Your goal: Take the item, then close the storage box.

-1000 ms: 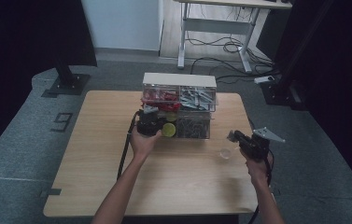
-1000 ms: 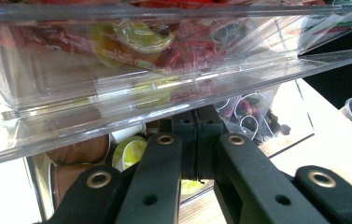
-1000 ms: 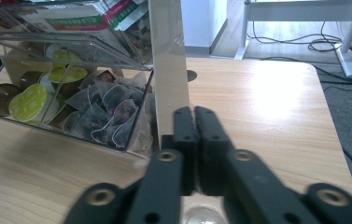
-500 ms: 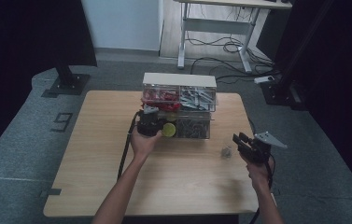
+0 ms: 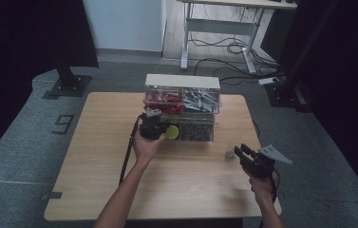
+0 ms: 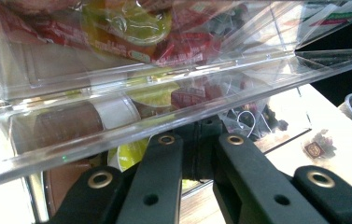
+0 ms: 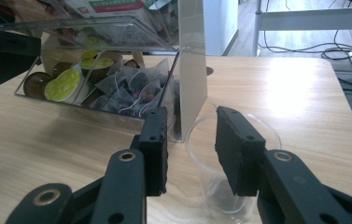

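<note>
On the left, my left hand-held gripper [image 5: 154, 124] is pressed up against the front of the clear plastic organizer [image 5: 182, 107], at the left end of its lower drawer [image 5: 193, 133]. In the left gripper view its jaws stand only a narrow gap apart beneath the drawer's clear front edge [image 6: 131, 126]; I cannot tell whether they have hold of anything. Through the plastic I see a yellow-green capsule [image 6: 152, 93] and brown capsules just behind that edge, with red packets [image 6: 187, 44] in the compartment above.

The organizer stands at the far middle of the wooden bench [image 5: 96, 161]. In the right gripper view the lower drawer is pulled out, with yellow-green and brown capsules [image 7: 64, 79] at its left end and tea bags [image 7: 127, 91] at its right.

Further right, a clear plastic cup [image 7: 229, 158] stands upright on the bench, just beside the drawer's right front corner. My right hand-held gripper [image 7: 190, 149] has its jaws well apart and holds nothing; one jaw sits over the cup, the other just outside its rim. In the high view this gripper [image 5: 244, 154] is near the bench's right edge, right beside the cup [image 5: 229, 154].
</note>
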Available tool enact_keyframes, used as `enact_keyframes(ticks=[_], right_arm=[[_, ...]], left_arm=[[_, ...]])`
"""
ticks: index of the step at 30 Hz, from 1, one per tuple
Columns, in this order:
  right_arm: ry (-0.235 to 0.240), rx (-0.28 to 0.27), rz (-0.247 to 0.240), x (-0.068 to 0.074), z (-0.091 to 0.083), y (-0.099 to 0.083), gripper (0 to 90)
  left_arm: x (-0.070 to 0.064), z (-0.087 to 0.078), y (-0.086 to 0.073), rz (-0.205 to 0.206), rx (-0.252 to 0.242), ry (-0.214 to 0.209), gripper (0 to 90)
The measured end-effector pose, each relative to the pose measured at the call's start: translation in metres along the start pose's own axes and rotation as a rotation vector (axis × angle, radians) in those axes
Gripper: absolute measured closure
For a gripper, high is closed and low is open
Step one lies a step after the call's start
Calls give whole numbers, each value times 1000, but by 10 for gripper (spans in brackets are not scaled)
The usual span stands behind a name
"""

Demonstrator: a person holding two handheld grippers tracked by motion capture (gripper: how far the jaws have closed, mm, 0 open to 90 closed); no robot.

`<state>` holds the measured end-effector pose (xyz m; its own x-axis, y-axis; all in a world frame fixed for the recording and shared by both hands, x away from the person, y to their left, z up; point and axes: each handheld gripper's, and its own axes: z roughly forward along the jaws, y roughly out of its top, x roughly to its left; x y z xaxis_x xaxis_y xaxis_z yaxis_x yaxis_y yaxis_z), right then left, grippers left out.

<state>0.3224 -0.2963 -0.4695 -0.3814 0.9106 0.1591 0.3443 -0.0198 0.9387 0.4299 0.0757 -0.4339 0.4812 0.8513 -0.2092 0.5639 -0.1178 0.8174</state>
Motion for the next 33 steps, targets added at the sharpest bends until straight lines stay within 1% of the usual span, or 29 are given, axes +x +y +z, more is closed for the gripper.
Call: enact_keyframes(ticks=[4,11,18,20,27,33], right_arm=[[11,3,4,0,-2,-4,633],[27,2,25,-2,-6,-14,633],[25,5,27,-4,-11,-20,633],[23,7,24,-5,-12,-21,633],[23,18,19,-5,-17,-27,633],[27,36,19,-5,-18,-33,633]], left_arm=[[0,0,-3,2,-1,-2,900],[-1,-3,-5,0,-4,-9,900],[-1,-5,-9,2,-4,-16,900],[-1,-5,-11,-5,-5,-22,900],[1,-6,-18,-11,0,-28,900],[4,-6,-24,-23,5,-27,900]])
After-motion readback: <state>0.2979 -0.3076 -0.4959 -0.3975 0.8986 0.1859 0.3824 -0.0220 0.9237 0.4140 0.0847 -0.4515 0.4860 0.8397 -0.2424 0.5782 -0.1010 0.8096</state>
